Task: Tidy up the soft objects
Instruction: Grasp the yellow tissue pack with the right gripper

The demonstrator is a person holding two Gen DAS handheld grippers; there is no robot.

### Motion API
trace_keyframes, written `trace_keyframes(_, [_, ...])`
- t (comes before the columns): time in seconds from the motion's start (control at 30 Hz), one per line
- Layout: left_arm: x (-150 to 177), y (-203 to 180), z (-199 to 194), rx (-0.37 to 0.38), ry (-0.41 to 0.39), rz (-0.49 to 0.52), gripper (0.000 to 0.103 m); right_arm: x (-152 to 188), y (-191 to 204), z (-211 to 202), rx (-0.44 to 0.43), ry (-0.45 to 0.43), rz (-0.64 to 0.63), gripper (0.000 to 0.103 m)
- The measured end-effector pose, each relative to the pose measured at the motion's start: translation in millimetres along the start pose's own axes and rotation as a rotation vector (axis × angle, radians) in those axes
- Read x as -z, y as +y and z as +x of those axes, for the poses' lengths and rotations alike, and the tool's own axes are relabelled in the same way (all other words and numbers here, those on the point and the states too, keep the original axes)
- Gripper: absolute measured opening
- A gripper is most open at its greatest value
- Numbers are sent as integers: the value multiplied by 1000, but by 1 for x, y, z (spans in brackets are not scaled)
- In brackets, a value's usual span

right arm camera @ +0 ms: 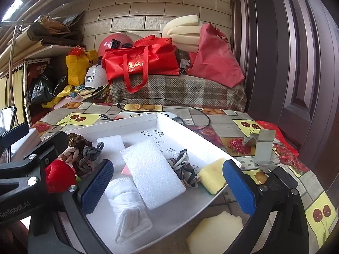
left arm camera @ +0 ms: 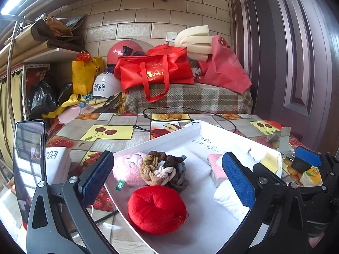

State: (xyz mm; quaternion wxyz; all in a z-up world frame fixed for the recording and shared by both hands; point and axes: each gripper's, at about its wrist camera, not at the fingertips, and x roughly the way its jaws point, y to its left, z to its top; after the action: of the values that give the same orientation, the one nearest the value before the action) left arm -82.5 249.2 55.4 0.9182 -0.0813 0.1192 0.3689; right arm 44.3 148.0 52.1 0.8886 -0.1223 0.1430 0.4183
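Observation:
A white tray [left arm camera: 148,142] on the fruit-print table holds soft things. In the left wrist view a red plush cushion [left arm camera: 156,208], a pink plush toy [left arm camera: 127,168] and a braided rope toy [left arm camera: 163,170] lie between the fingers of my open, empty left gripper [left arm camera: 167,178]. A white rolled cloth [left arm camera: 228,201] lies by its right finger. In the right wrist view my open, empty right gripper [right arm camera: 167,186] hovers over a white foam slab [right arm camera: 152,171], the white cloth [right arm camera: 127,209], a striped fabric piece [right arm camera: 186,170] and a yellow sponge [right arm camera: 211,175]. A pale foam piece [right arm camera: 216,232] lies outside the tray.
A black cable [left arm camera: 190,114] crosses the table behind the tray. A grey metal bracket [right arm camera: 262,148] stands at the right. A white box [left arm camera: 57,160] and a phone [left arm camera: 28,165] are at the left. A juice carton [left arm camera: 310,176] sits right of the tray.

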Motion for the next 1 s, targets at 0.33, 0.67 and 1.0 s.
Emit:
trace_keyframes(0.33, [13,-57,-35,201,22,107,103,23,-118,-32,163,34,146,103])
trace_keyframes(0.67, [30,-149,-23,472,305,245,103,56,-225,-44,91,203,260,103])
trace_keyframes(1.0, [36,-192,7,425,381,314,103,49,-189,15,38,376,128,91])
